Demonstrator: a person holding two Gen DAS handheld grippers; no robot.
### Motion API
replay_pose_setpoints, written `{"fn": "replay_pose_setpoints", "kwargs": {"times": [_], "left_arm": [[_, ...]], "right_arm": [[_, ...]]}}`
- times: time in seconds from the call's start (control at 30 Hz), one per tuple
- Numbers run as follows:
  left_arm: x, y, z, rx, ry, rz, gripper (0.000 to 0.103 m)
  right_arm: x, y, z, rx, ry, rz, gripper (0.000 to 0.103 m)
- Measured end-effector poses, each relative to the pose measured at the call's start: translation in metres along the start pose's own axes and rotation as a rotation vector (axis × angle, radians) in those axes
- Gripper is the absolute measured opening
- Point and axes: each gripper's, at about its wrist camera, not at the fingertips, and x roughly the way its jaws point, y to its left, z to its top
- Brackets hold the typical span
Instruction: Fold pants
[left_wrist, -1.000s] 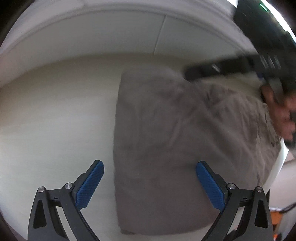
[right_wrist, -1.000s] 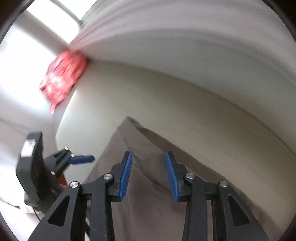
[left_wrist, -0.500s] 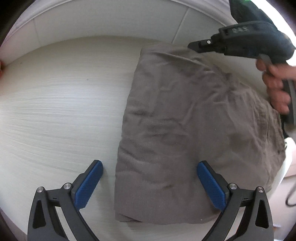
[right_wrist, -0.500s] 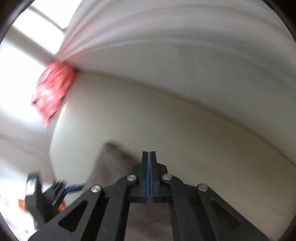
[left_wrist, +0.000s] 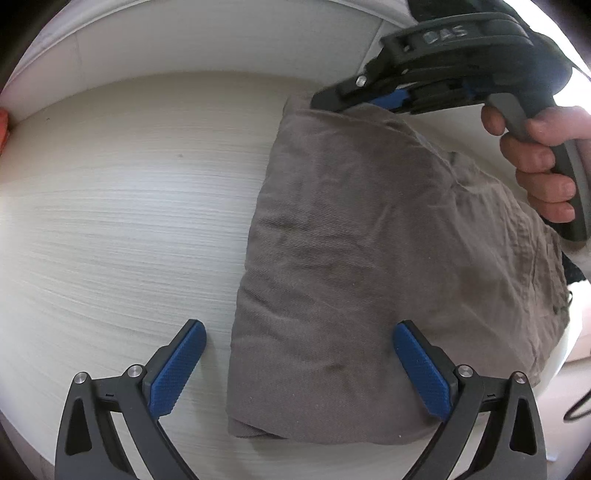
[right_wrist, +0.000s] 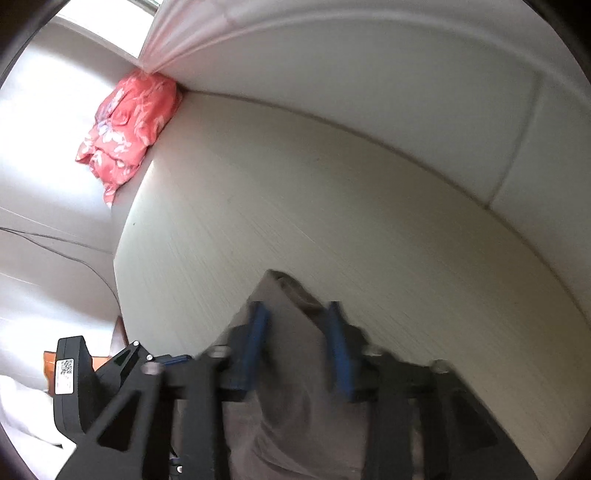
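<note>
Right tool (right_wrist: 297, 347) opening over pants (left_wrist: 369, 258), left tool (left_wrist: 299, 369) wide apart

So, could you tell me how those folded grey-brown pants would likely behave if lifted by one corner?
The pants would probably droop and unfold: they look soft and creased, lying in loose layers. They likely slide easily when pushed, since the table looks smooth, though they may bunch.

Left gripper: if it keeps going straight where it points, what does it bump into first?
Most likely the folded brown pants on the table; the left gripper is open, straddling their near left edge.
</note>
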Motion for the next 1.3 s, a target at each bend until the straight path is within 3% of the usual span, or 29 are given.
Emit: {"fn": "replay_pose_setpoints", "kwargs": {"times": [0.13,0.27,0.4,0.43,0.57,0.67,0.83,0.97,1.07,1.13,1.27,1.3], "left_arm": [[-0.001,-0.003,0.0,0.01,0.0,0.007,0.103],[-0.002,-0.009,-0.003,0.028,-0.001,0.026,0.103],[-0.002,-0.01,-0.004,0.037,-0.003,0.033,0.103],[-0.004,-0.012,-0.003,0.036,-0.003,0.032,0.103],[0.001,-0.008,-0.012,0.033,-0.016,0.032,0.103],[0.0,-0.007,-0.014,0.033,-0.019,0.031,0.103],[0.001,-0.009,-0.016,0.033,-0.018,0.036,0.103],[0.0,-0.012,-0.015,0.045,-0.019,0.048,0.103],[-0.003,-0.019,-0.015,0.066,-0.023,0.042,0.096],[-0.006,-0.023,-0.013,0.073,-0.017,0.027,0.082],[-0.008,-0.026,-0.012,0.069,-0.017,0.02,0.076],[-0.009,-0.024,-0.012,0.068,-0.018,0.02,0.074]], "right_arm": [[0.0,0.005,-0.003,-0.041,-0.006,-0.039,0.001],[-0.019,-0.01,0.001,0.034,-0.115,-0.134,0.0],[-0.03,-0.027,0.001,0.081,-0.124,-0.134,0.0],[-0.037,-0.023,0.0,0.077,-0.139,-0.082,0.0],[-0.026,-0.003,0.002,0.035,-0.047,-0.011,0.001],[-0.002,0.006,0.003,-0.038,0.059,-0.105,0.001],[0.004,0.002,0.002,-0.043,0.076,-0.125,0.002],[-0.001,-0.005,0.001,-0.019,0.07,-0.146,0.022],[-0.002,-0.005,0.0,-0.01,0.064,-0.129,0.022],[0.001,-0.001,-0.001,-0.005,0.062,-0.114,0.022],[0.001,0.0,-0.003,-0.008,0.038,-0.074,0.021],[0.001,-0.001,-0.004,-0.004,0.033,-0.061,0.016]]}}
